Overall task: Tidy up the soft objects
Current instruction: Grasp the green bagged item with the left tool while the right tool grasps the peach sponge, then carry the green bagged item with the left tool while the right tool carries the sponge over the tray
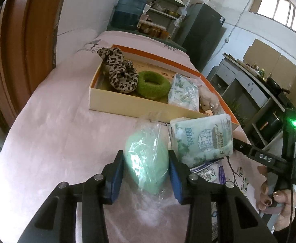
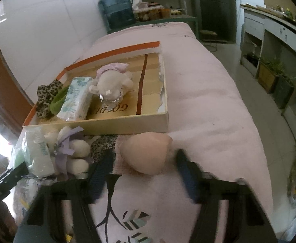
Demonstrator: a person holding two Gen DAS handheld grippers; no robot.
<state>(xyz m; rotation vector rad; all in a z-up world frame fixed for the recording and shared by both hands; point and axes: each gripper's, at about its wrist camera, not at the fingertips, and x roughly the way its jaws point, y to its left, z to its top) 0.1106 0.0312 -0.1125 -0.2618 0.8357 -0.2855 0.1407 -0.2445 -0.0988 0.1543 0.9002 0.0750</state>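
Note:
A shallow orange-rimmed box (image 1: 127, 103) (image 2: 127, 121) on the pink cloth holds a leopard-print scarf (image 1: 119, 70), a green fuzzy ring (image 1: 153, 84), a tissue pack (image 1: 183, 93) (image 2: 77, 99) and a white plush toy (image 2: 111, 87). My left gripper (image 1: 145, 172) stands open around a mint-green sponge in a clear bag (image 1: 148, 158); its pads flank the bag. A second tissue pack (image 1: 204, 137) lies beside it. My right gripper (image 2: 145, 170) is open around a peach teardrop sponge (image 2: 145, 154) in front of the box. Another plush toy (image 2: 73, 151) lies to its left.
The pink cloth (image 2: 208, 111) covers a long table. A wooden door frame (image 1: 22, 50) is on the left. A blue water jug (image 1: 129, 10), shelves and a dark fridge (image 1: 204, 32) stand at the far end. Cabinets (image 2: 279, 40) line the right side.

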